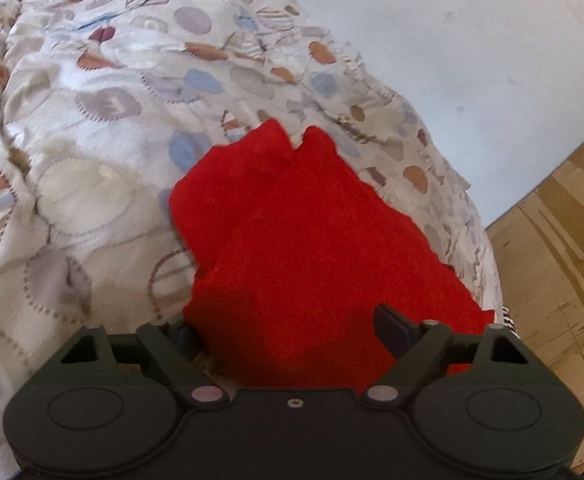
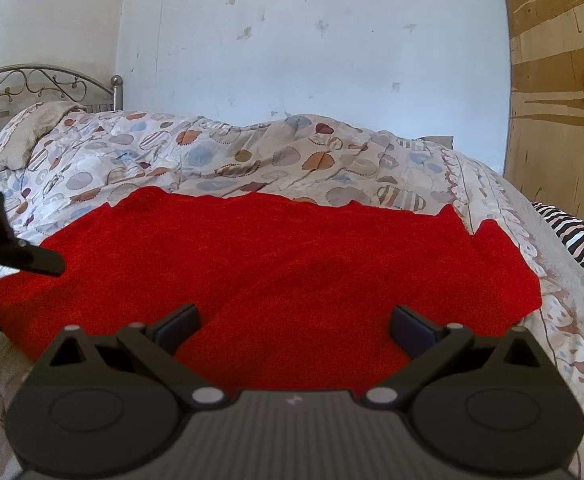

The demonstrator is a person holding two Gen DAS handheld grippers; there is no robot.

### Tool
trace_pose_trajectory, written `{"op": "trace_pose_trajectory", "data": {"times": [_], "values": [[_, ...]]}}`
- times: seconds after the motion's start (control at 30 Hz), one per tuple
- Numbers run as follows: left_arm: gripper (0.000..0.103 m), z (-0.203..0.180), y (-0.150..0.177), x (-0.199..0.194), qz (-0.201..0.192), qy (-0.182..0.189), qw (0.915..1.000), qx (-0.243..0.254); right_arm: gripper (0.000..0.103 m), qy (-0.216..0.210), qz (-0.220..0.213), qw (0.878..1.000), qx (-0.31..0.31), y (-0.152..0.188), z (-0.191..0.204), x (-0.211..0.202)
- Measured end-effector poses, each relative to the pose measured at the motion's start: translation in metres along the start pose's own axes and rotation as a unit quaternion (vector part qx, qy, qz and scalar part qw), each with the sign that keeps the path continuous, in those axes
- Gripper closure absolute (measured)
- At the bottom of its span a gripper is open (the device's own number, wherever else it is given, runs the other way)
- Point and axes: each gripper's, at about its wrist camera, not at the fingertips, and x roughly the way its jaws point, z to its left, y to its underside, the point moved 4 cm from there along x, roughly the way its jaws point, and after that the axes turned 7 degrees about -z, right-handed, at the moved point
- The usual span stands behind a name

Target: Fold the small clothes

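A red knit garment [image 2: 276,264] lies spread flat on the patterned quilt [image 2: 212,152] of a bed. It also shows in the left wrist view [image 1: 300,240]. My right gripper [image 2: 294,322] is open, low over the garment's near edge, fingers wide apart and empty. My left gripper [image 1: 288,328] is open at the garment's end, with red cloth lying between its fingers; its left finger is partly hidden by the cloth. The left gripper also shows at the left edge of the right wrist view [image 2: 32,258], over the garment's left end.
The quilt [image 1: 92,120] is rumpled with raised folds behind the garment. A metal headboard [image 2: 44,80] and pillow [image 2: 32,128] stand at the far left. A white wall [image 2: 292,40] runs behind the bed. A plywood panel [image 2: 560,100] stands at right, and a striped cloth [image 2: 580,240] lies by the bed's right edge.
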Motion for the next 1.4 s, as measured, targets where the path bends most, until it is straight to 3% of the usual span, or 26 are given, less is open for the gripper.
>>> {"op": "trace_pose_trajectory", "data": {"times": [0.1,0.17,0.3,0.4,0.47,0.8,1.17,1.4], "values": [[0.016,0.001,-0.003,0.008,-0.004,-0.021,0.9998,0.005,0.0,0.0,0.0,1.0,0.0,0.0,0.001,0.0],[0.017,0.009,-0.006,0.015,-0.007,-0.04,0.999,-0.016,0.0,0.0,0.0,1.0,0.0,0.0,0.0,0.0],[0.022,0.025,-0.014,0.018,-0.034,-0.045,0.997,-0.054,0.0,0.0,0.0,1.0,0.0,0.0,0.0,0.0],[0.037,0.026,-0.022,0.025,-0.037,-0.052,0.9971,-0.042,0.0,0.0,0.0,1.0,0.0,0.0,0.0,0.0],[0.052,0.028,-0.025,0.027,-0.037,-0.056,0.997,-0.039,0.0,0.0,0.0,1.0,0.001,0.0,0.001,0.0],[0.057,0.023,-0.026,0.027,-0.029,-0.073,0.9967,-0.016,0.0,0.0,0.001,1.0,0.0,0.001,0.001,0.0],[0.076,0.014,-0.03,0.022,-0.023,-0.09,0.9956,0.013,0.0,0.0,0.001,1.0,-0.001,0.0,0.001,0.0],[0.081,0.01,-0.031,0.018,-0.024,-0.093,0.9952,0.022,0.0,0.001,0.001,1.0,-0.001,0.0,0.001,0.0]]}}
